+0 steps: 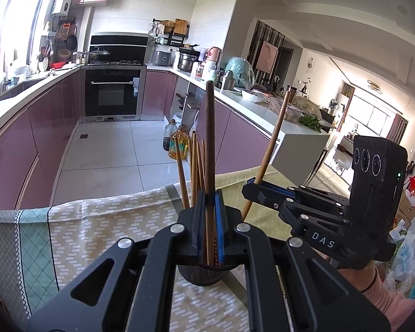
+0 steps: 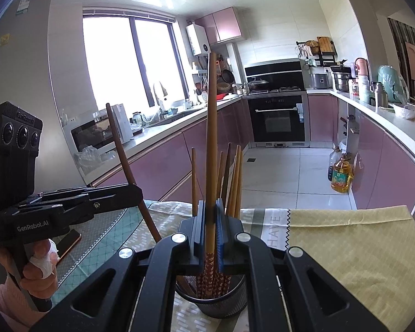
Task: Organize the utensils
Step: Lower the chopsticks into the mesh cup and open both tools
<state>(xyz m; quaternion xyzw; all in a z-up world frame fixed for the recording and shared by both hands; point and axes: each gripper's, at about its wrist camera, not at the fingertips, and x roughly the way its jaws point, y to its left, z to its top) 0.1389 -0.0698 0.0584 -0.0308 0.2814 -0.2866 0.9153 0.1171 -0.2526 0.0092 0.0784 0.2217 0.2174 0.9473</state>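
Observation:
A black mesh holder [image 2: 221, 301] stands on the cloth-covered table [image 2: 345, 249] and holds several wooden chopsticks [image 2: 236, 177]. My left gripper [image 1: 209, 221] is shut on a dark brown chopstick [image 1: 209, 144], upright above the holder [image 1: 204, 275]. My right gripper [image 2: 210, 229] is shut on a lighter brown chopstick [image 2: 211, 127], its patterned red end down in the holder. In the left wrist view the right gripper [image 1: 253, 185] holds its chopstick [image 1: 274, 138] tilted beside the holder. In the right wrist view the left gripper [image 2: 132, 191] holds its chopstick [image 2: 121, 152] at a slant.
A phone [image 2: 69, 242] lies on the cloth near the left hand. Beyond the table edge are the tiled floor, oil bottles [image 2: 340, 175], purple cabinets, an oven [image 2: 276, 119] and crowded countertops [image 1: 251, 96]. Bags and boxes [image 1: 406, 249] sit at the right.

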